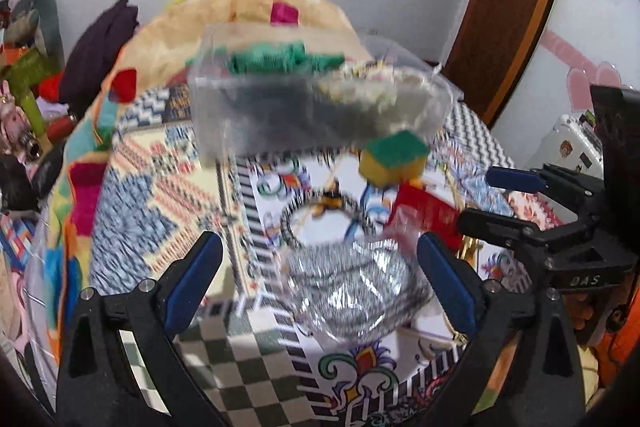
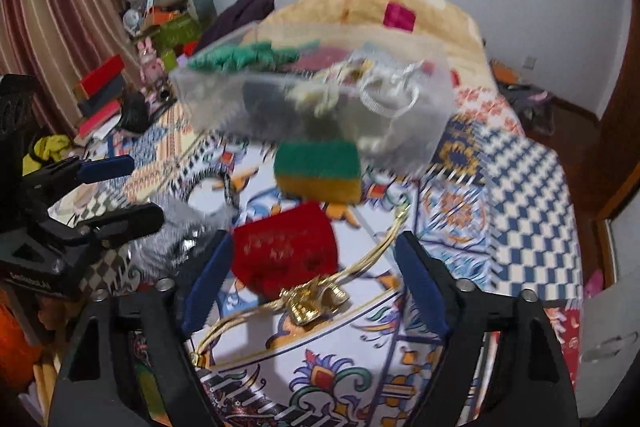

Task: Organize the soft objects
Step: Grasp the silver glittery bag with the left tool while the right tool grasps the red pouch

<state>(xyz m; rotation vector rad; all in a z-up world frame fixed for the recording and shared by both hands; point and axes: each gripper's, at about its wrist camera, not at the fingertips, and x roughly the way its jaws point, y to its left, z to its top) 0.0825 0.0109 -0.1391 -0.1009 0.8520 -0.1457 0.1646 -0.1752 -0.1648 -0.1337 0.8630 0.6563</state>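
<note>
Pickup step, judging by layout: clear bin (image 2: 312,95) on the bed (image 2: 520,163) already has soft stuff in it; sponge (image 2: 318,171) just in front of bin, red pouch (image 2: 286,251) nearer than that, silver bag (image 1: 356,291) beside the pouch. Right gripper (image 2: 310,287) jaws spread wide, empty, bracketing the pouch. Left gripper (image 1: 320,279) jaws spread, empty, over silver bag. Next: close on 1 item, lift into bin

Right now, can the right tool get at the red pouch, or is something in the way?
Probably yes. The right tool is open, and the red pouch lies on the bedspread just ahead between its fingers, nothing lying on it. The gold cord lies by its near edge and could snag.
</note>
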